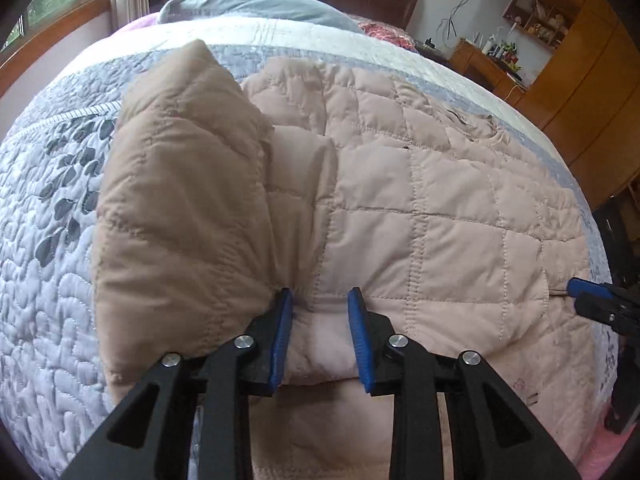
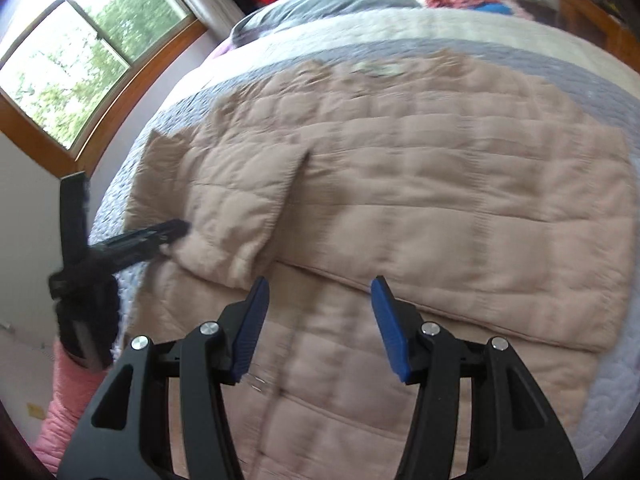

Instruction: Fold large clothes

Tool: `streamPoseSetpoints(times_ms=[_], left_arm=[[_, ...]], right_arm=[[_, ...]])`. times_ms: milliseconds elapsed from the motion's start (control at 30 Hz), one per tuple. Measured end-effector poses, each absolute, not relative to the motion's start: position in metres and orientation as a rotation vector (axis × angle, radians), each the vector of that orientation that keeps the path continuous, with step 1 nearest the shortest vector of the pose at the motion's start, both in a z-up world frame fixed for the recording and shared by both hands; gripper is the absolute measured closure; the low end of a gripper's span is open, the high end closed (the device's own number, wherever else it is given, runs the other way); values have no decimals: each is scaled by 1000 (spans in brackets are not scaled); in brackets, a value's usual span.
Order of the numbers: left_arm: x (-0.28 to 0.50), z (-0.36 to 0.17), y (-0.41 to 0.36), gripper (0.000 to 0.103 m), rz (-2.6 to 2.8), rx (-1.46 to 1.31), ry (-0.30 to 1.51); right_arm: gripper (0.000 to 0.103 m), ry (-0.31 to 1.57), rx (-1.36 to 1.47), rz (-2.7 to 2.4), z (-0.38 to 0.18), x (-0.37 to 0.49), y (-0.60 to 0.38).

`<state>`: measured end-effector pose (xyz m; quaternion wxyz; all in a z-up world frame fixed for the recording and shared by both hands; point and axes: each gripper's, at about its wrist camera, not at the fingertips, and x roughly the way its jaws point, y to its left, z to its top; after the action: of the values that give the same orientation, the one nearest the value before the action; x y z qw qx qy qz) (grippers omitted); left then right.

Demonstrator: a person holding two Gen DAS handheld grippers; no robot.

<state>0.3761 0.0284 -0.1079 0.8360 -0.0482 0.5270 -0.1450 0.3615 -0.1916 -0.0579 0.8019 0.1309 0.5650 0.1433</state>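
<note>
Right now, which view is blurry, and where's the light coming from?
Right wrist view: the jacket and quilt are smeared by motion blur, and daylight enters through the window. Left wrist view: sharp, stitching crisp, with fisheye bending at the edges.

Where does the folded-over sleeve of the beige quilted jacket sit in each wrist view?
Left wrist view: the sleeve fills the left-centre, its cuff end just ahead of the left tongs.
Right wrist view: it lies left of centre, running diagonally, the left tongs at its cuff.
Shared landmark: the grey pillow at the bed's head.
</note>
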Motion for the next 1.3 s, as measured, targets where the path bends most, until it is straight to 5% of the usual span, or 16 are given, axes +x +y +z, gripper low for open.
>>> streamPoseSetpoints(times_ms=[233,333,400,900,1300], left_arm=[[369,-96,38,74,-316,-157,1097],[365,-83,40,74,-325,-164,1073],[362,-71,43,74,-318,-162,1036],[377,-44,19,73,-303,-82,922],[398,-86,-34,73,-322,38,1006]], right_arm=[[51,1298,377,390,-85,398,-163],[70,1302,371,402,-89,403,-154],[93,1285,374,428,-86,405,-154],[96,1006,315,208,16,371,-262],[96,1082,425,-31,-57,385,-346]])
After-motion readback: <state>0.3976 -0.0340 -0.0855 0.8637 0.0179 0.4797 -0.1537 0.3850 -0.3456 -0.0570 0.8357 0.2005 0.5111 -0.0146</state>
